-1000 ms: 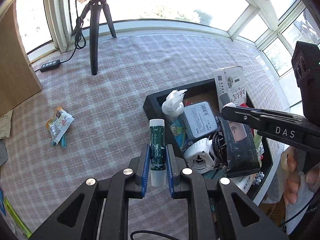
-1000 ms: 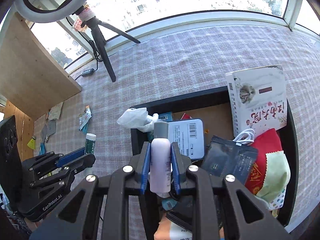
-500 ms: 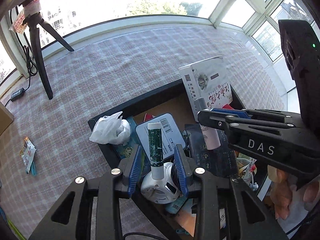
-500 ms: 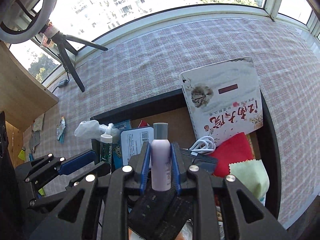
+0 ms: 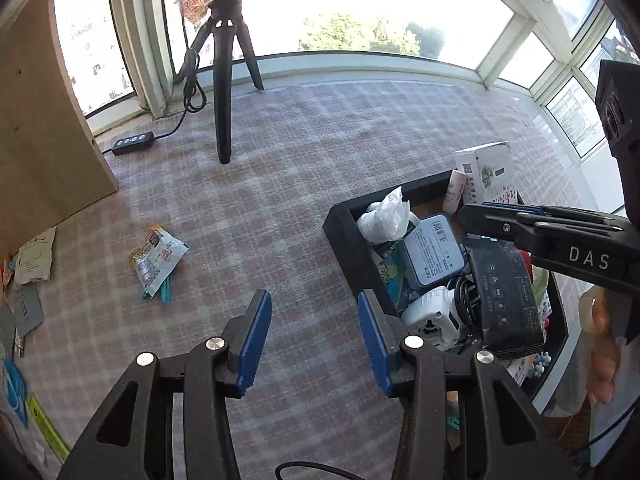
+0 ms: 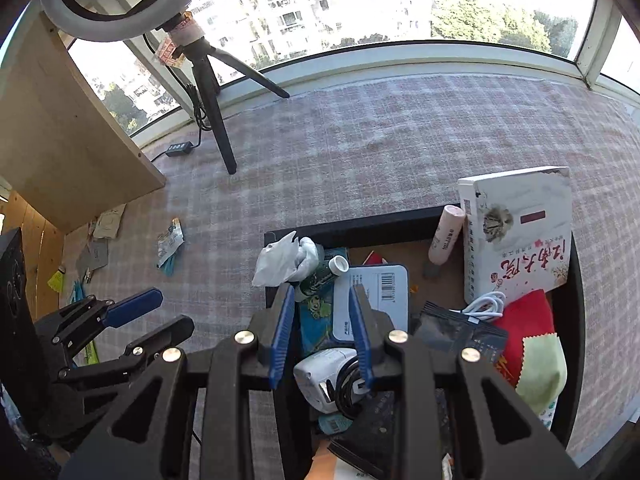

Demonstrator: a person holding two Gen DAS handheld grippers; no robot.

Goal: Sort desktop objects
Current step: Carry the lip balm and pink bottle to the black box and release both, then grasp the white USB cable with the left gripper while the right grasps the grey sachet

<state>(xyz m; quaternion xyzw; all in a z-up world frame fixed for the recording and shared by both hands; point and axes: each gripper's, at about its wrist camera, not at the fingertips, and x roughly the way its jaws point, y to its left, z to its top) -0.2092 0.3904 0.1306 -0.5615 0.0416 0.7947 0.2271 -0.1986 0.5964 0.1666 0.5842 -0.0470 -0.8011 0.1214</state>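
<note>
My left gripper (image 5: 314, 330) has just been opening; its jaws stand apart over the checked cloth (image 5: 304, 152), nothing between them. My right gripper (image 6: 320, 320) has just been opening too, empty above the black tray (image 6: 360, 226). In the tray, the green tube (image 6: 324, 276) lies beside the white bag (image 6: 280, 260); the pink bottle (image 6: 446, 236) leans against the book (image 6: 520, 232).

place: home sunroom | cues: wraparound windows (image 6: 360, 4), checked tablecloth (image 6: 400, 140)
</note>
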